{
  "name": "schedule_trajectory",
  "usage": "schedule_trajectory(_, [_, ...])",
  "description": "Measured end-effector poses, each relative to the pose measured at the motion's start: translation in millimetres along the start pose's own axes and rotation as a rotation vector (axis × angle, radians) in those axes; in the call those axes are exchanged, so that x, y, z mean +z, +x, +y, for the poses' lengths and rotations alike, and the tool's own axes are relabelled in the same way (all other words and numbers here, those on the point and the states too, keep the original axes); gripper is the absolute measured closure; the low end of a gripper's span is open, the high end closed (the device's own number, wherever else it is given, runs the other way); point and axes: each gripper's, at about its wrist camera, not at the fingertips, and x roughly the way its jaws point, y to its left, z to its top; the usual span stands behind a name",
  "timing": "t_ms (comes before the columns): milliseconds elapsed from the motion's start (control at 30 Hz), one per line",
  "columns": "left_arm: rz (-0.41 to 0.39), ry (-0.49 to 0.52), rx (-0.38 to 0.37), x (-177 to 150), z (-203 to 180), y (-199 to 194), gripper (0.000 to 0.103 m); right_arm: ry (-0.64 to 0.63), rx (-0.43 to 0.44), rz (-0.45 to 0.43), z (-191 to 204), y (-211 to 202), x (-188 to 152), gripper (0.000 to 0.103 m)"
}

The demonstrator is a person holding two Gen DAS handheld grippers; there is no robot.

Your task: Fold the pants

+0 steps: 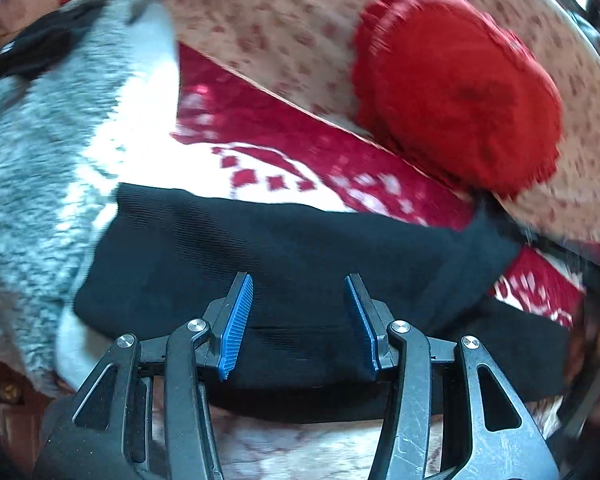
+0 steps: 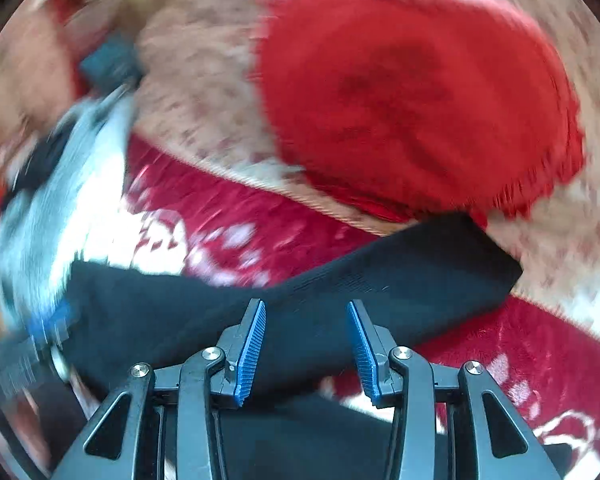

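The black pants (image 1: 284,248) lie folded across a red and white patterned blanket (image 1: 260,128). My left gripper (image 1: 299,322) is open, its blue pads over the near part of the black cloth, nothing between them. In the right wrist view the black pants (image 2: 400,268) stretch from lower left up to a corner at the right. My right gripper (image 2: 306,350) is open over their near edge. The other gripper (image 2: 44,344) shows blurred at the far left.
A round red cushion (image 1: 456,92) rests on a beige patterned cover (image 1: 268,12) behind the pants; it also fills the top of the right wrist view (image 2: 416,92). A grey fluffy blanket (image 1: 40,148) lies at the left. Both views are motion-blurred.
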Motion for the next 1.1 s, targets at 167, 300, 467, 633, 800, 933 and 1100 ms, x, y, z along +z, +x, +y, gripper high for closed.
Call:
schedule_trajectory(167, [0.063, 0.082, -0.047, -4.0, -30.0, 19.9, 0.056, 0.133, 0.029, 0.084, -22.8, 32.6, 32.6, 0.062])
schedule_trajectory(300, [0.075, 0.147, -0.012, -6.9, -47.8, 30.5, 0.053, 0.156, -0.042, 0.255, -29.9, 73.2, 43.3, 0.061])
schedule_trajectory(467, [0.062, 0.191, 0.004, -7.1, -58.4, 35.9, 0.047, 0.123, -0.059, 0.214, -32.1, 72.8, 43.2, 0.095])
schedule_trajectory(633, [0.093, 0.202, -0.105, -13.3, -57.1, 29.5, 0.047, 0.060, -0.067, 0.106, -37.8, 28.3, 28.7, 0.099])
schedule_trajectory(800, [0.147, 0.246, -0.199, -32.5, -63.4, 21.8, 0.047, 0.030, -0.057, 0.079, -49.8, -30.5, -11.2, 0.099])
schedule_trajectory(933, [0.139, 0.277, -0.179, -48.5, -66.5, 15.6, 0.047, 0.061, -0.040, 0.093, -62.9, -64.4, -65.4, 0.100])
schedule_trajectory(1100, [0.148, 0.226, -0.213, -49.8, -61.9, 7.3, 0.047, 0.201, -0.050, 0.129, -97.4, -58.9, -103.6, 0.100])
